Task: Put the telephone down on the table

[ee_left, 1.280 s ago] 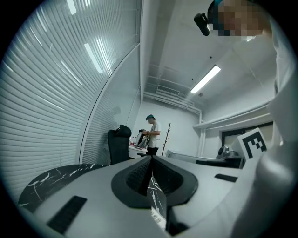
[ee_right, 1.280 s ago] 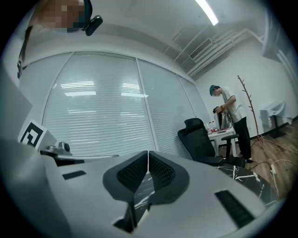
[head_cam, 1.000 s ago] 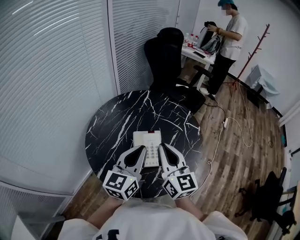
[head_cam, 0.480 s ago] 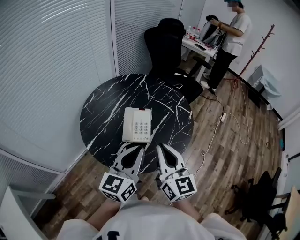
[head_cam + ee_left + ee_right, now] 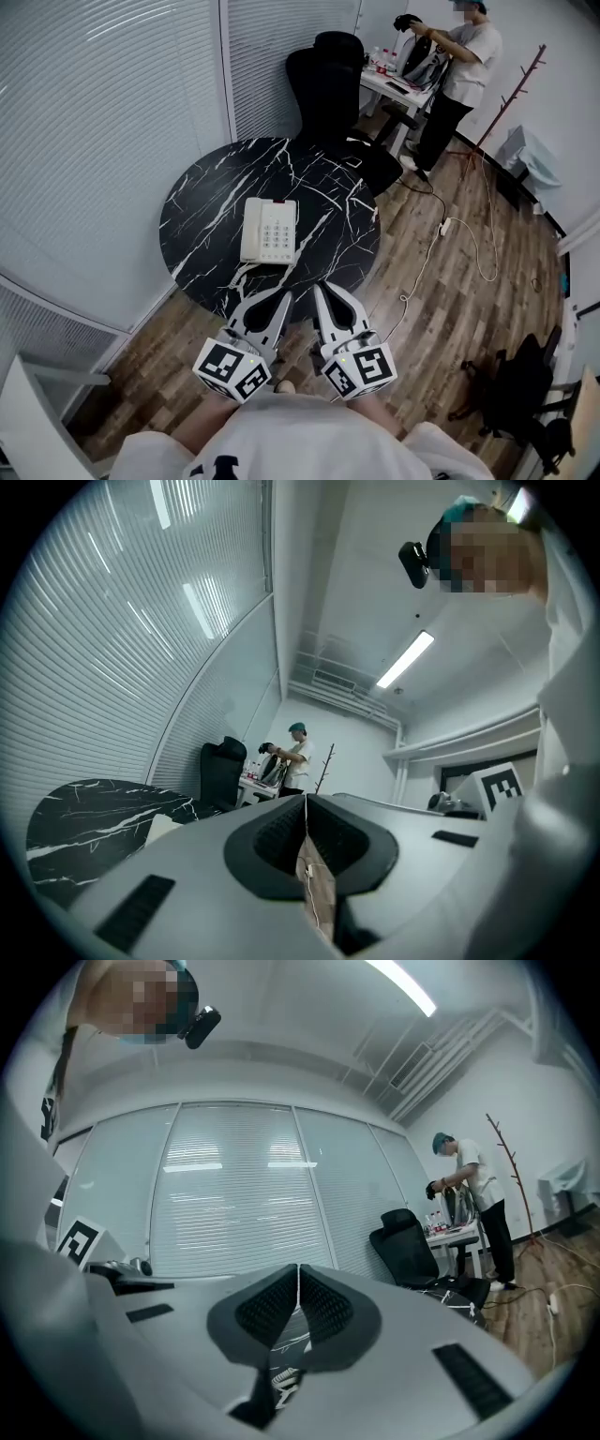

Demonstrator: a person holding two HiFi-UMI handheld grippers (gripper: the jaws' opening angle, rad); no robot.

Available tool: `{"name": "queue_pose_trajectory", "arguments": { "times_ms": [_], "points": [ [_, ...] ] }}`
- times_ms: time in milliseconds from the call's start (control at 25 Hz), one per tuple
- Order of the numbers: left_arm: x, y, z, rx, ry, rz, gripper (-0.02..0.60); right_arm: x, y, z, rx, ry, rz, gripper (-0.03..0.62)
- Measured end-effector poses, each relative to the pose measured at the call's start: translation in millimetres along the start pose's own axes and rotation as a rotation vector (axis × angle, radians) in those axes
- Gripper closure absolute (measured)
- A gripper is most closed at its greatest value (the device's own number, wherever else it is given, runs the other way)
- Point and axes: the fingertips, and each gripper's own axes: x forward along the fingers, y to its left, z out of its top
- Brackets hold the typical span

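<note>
Lying flat on the round black marble surface (image 5: 319, 187), the white telephone (image 5: 269, 231) sits clear of my left tongs (image 5: 282, 298) and right tongs (image 5: 319, 292), both pinched together, empty.

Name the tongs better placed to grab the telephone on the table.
Left, marginally. The left tongs point straight at the telephone; the right tongs sit off its right side. Both are shut and empty.

place: office | shown by: glass partition with blinds (image 5: 112, 112); black office chair (image 5: 328, 84); white desk (image 5: 398, 94); round marble tabletop (image 5: 216, 202); telephone (image 5: 269, 231); coat stand (image 5: 511, 94)
</note>
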Motion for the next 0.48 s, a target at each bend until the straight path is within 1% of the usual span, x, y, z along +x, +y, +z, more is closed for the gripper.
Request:
{"name": "queue_pose_trajectory", "arguments": {
  "times_ms": [120,280,360,480],
  "points": [
    [-4,-4,-4,-0.027,-0.009,-0.004,0.572,-6,1,-13,0.025,0.03,0.001,0.563],
    [-21,-10,-4,-0.064,-0.027,-0.034,0.572,-10,17,-23,0.063,0.046,0.041,0.563],
    [-30,-11,-2,-0.053,-0.041,-0.038,0.572,-13,25,-21,0.055,0.038,0.056,0.563],
    [-43,-11,4,-0.034,-0.057,-0.025,0.572,-21,36,-18,0.042,0.024,0.043,0.563]
  ]
}}
